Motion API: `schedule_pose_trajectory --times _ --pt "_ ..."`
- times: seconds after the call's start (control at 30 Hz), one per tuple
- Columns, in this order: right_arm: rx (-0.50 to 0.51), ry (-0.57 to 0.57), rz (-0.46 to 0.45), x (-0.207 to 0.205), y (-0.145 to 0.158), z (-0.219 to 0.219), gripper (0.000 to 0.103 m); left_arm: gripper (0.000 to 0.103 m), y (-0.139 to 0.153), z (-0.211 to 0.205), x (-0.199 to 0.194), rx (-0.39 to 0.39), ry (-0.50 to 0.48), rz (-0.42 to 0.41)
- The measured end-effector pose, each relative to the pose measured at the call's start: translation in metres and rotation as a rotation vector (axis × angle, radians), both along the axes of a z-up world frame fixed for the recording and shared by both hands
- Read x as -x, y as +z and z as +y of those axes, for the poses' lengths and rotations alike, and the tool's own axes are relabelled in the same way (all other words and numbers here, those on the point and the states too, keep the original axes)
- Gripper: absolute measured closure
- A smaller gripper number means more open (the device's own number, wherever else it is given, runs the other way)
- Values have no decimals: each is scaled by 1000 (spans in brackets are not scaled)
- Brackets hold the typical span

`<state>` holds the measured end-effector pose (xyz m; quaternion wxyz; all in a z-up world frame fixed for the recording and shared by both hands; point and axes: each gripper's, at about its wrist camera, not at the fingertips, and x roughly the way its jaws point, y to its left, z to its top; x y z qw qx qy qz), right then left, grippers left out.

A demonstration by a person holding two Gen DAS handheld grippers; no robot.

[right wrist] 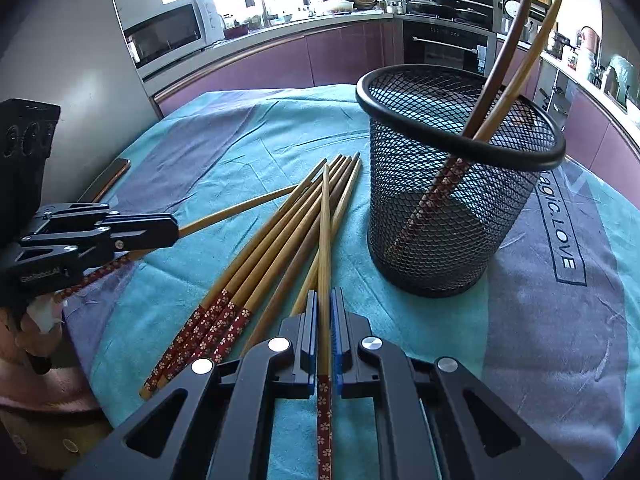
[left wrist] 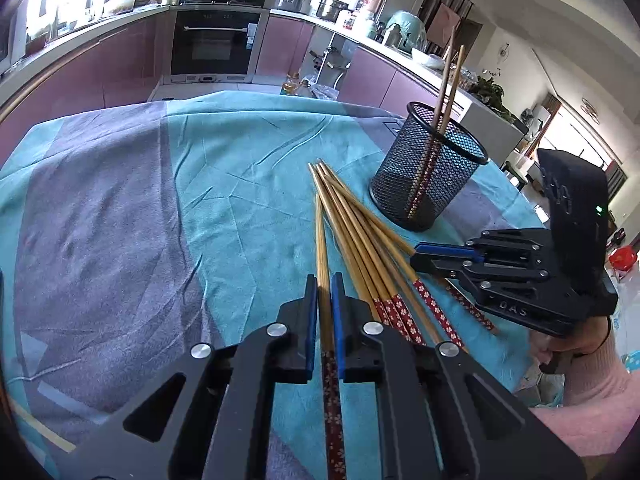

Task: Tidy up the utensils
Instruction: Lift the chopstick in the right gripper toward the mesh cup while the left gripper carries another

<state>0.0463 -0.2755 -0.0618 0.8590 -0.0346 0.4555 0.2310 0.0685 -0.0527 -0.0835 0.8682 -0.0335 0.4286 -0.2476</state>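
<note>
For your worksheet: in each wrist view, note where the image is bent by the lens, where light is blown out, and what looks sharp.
Left wrist view: the purple-fronted kitchen counter curves strongly, dark vignette fills the corners, the upper-left window burns white; the black wire-mesh cup looks sharp. Right wrist view: the bamboo chopsticks standing in the cup bow outward, the window above the white microwave is overexposed.

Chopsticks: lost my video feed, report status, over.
Left tongs shut on one chopstick. Right tongs shut on another chopstick. Two already in mesh cup, loose pile on cloth. Path to cup clear.
</note>
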Motion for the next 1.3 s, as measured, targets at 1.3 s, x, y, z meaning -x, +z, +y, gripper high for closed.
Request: schedule_pose_trajectory --times 1.3 --pt "-167 -63 -282 20 93 -40 97 96 104 -21 1 69 -111 -172"
